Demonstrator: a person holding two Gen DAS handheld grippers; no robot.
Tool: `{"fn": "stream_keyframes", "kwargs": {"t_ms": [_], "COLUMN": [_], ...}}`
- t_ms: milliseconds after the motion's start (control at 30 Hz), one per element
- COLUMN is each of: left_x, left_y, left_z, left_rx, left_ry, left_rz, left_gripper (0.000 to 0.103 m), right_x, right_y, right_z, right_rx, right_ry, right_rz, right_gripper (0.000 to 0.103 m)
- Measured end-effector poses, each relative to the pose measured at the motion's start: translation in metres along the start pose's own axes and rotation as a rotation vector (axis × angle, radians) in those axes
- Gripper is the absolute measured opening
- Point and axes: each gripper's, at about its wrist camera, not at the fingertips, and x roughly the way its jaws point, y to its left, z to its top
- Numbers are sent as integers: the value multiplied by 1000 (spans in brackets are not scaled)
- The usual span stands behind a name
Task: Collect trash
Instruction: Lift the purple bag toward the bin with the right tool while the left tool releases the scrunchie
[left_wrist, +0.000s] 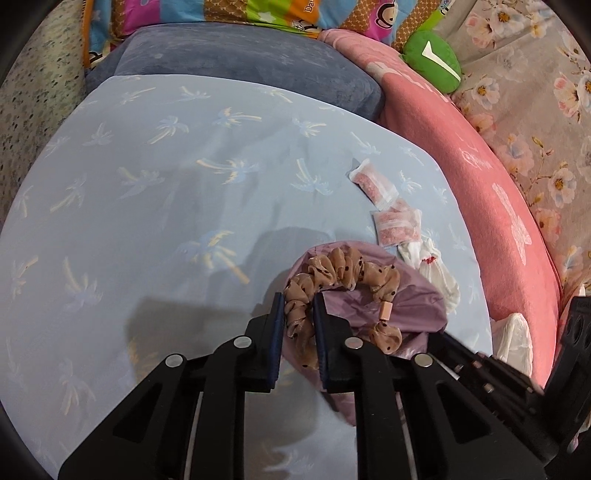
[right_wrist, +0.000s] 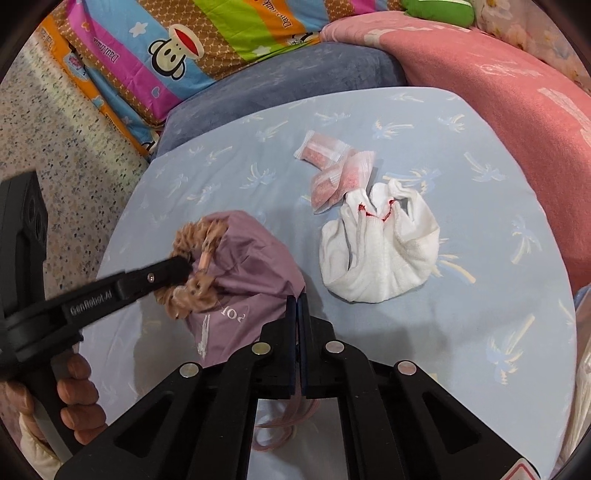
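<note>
Two hand-held grippers over a light-blue palm-print bed sheet, collecting trash into a mauve fabric drawstring bag.

L hand-held gripper is clamped on a tan polka-dot chiffon scrunchie lying on the bag; R hand-held gripper is closed, w/ pink cord looping beneath it; what it pinches is unclear. Scrunchie looks light, soft, squashy; pinch anywhere on its ring. The ring arcs away from the L jaws, toward the pink granule sachets and white cloth bundle.

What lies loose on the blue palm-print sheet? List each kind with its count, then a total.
Tan dotted scrunchie: 1
Purple pouch: 1
Pink-filled sachets: 2
White cloth with red stitching: 1
Total: 5
</note>
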Motion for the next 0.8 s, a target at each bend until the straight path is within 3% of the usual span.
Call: {"fn": "stream_keyframes", "kwargs": {"t_ms": [333,800], "left_x": [-17,-58], "left_y": [-7,-73], "left_z": [-22,-34], "left_rx": [17,145], "left_ry": [1,-78], "left_rz": [-1,-77], "left_gripper": [13,10], "right_x": [-57,-171], "right_y": [3,-12], "right_z": [0,-11], "right_rx": [0,26], "right_ry": [-115,-312], "right_rz": [-7,-26], "right_gripper": [1,1]}}
